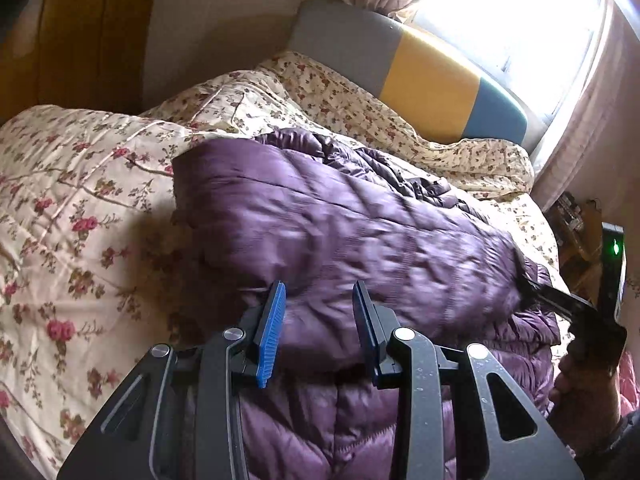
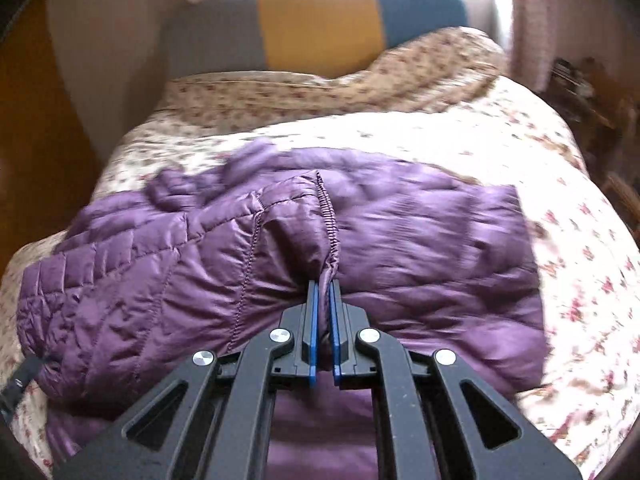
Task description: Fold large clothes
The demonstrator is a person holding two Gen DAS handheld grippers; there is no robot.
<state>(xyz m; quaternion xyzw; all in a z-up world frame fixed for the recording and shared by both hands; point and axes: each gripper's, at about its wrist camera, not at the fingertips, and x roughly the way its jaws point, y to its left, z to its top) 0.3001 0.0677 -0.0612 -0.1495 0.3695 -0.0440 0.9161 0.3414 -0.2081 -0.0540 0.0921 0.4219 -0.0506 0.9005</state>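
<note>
Two hand-held grippers were seen at the near edge of a purple quilted jacket (image 1: 344, 232). The left hand-held gripper (image 1: 318, 292) was held wide, its blue pads (image 1: 272, 332) spread over the jacket's near edge with fabric bulging between them but not pinched. The right hand-held gripper (image 2: 323, 286) was closed narrow on an elasticated cuff (image 2: 330, 236) of the jacket, the fabric being pinched between its blue pads.

The jacket was spread across a bed covered by a cream floral quilt (image 1: 80, 208), with a finer-patterned floral cover (image 1: 344, 96) bunched toward the head. A padded headboard (image 1: 424, 72) in grey, yellow and blue panels was set behind it, below a bright window (image 1: 520, 12) with pale curtains (image 1: 580, 120). A wooden panel (image 1: 80, 32) was seen at the left.

Only in the left wrist view were the right hand-held gripper's body, its green light (image 1: 615, 247) and the person's hand (image 1: 576, 384) shown. Only in the right wrist view were the cuff's gathered stitching and the sleeve (image 2: 168, 256) lying over the jacket's body shown.
</note>
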